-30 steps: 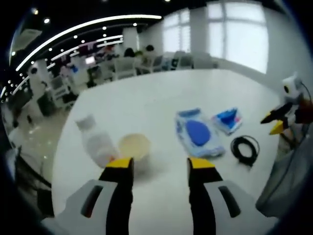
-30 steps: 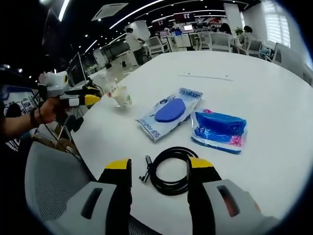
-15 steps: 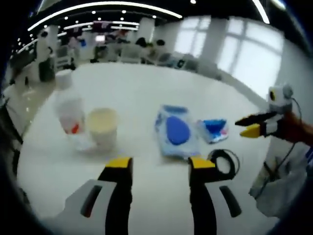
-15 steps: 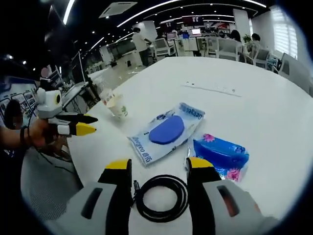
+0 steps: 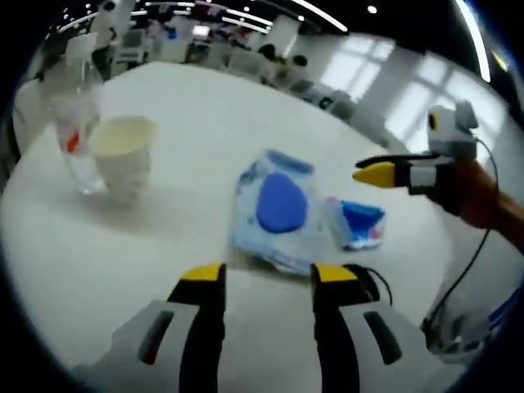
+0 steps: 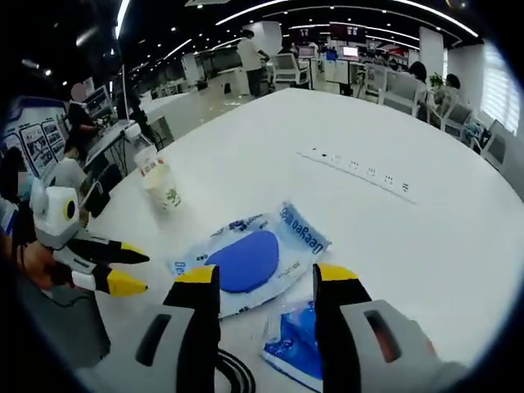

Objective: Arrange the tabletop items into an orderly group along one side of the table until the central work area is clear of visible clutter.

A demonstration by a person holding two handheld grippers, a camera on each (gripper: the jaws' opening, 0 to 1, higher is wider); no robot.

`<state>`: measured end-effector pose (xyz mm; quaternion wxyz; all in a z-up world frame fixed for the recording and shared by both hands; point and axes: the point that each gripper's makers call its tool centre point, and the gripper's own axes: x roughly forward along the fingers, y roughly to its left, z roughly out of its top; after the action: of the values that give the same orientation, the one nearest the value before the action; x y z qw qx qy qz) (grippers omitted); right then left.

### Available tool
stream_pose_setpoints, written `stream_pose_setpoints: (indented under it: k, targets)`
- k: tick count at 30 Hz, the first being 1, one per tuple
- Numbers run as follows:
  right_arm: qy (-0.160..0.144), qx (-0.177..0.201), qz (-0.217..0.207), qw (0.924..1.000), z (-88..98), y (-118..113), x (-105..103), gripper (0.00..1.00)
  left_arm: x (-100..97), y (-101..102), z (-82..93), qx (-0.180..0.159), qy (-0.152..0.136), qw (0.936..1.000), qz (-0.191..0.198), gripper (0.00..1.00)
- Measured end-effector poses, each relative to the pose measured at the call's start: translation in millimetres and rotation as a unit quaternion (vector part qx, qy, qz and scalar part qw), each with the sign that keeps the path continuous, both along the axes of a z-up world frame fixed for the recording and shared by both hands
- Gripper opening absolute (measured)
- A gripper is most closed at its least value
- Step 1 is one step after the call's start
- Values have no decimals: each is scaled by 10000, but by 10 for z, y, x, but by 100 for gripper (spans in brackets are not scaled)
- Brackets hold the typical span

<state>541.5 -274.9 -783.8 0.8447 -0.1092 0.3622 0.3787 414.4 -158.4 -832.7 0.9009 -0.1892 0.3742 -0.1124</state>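
Note:
On the white table a wet-wipes pack with a blue oval lid lies just ahead of my left gripper, which is open and holds nothing. A small blue packet and a black cable coil lie to its right. A cream paper cup and a clear bottle stand at the left. My right gripper is open over the wipes pack, the blue packet and the cable. It enters the left gripper view as the right gripper.
The left gripper shows at the left of the right gripper view, jaws apart, beyond the table edge. The cup stands near that edge. A row of sockets is set in the tabletop. Office chairs and desks fill the background.
Both cameras have moved. The wipes pack now lies closer ahead of the left jaws. The right gripper has advanced over the cable toward the two packs. Nothing on the table has moved.

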Motion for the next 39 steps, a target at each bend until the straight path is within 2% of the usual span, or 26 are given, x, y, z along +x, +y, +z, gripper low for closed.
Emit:
stream_pose_setpoints:
  k: [2,6,8,11,14,15,16,17,19,23,28,31,33,36,37,39]
  targets:
    - [11,-261,171,9995,-80,12,108,45,21,-13,-43,-4,58,10000,64,38]
    - [35,-471,383,9982,-228,81,296,45,81,-58,-104,5,120,9999,111,37]
    - [104,-560,443,9974,-292,105,323,45,101,-58,-133,-2,150,9997,187,37]
    - [23,-858,695,9939,-375,141,358,45,123,-58,-170,-137,221,9989,401,36]
    - [77,-851,727,9937,-432,204,370,45,139,-71,-214,-219,288,9981,502,35]
    - [93,-894,739,9932,-467,213,387,45,143,-90,-222,-280,301,9979,493,36]
    - [91,-1017,805,9915,-493,202,395,45,168,-135,-210,-513,281,9967,558,38]
    - [9,-1202,951,9882,-517,201,412,45,184,-132,-215,-534,267,9965,586,40]
    - [22,-1172,1015,9879,-538,261,417,45,218,-119,-261,-432,313,9969,573,39]
    - [63,-1231,1070,9866,-586,299,468,44,292,-159,-269,-472,320,9966,588,35]
    - [70,-1256,1121,9857,-678,305,499,31,347,-189,-286,-462,383,9959,681,31]
    - [45,-1369,1143,9840,-725,274,473,26,345,-158,-337,-435,492,9946,802,21]
    - [23,-1299,1073,9857,-715,264,491,20,309,-116,-375,-358,633,9933,893,13]
    - [-13,-1294,872,9878,-692,194,545,4,317,-94,-372,-430,640,9922,979,10]
    - [159,-1106,786,9906,-695,215,502,4,314,-79,-372,-405,645,9923,975,9]
    - [175,-1111,835,9901,-694,202,476,1,313,-35,-372,-327,666,9925,969,8]
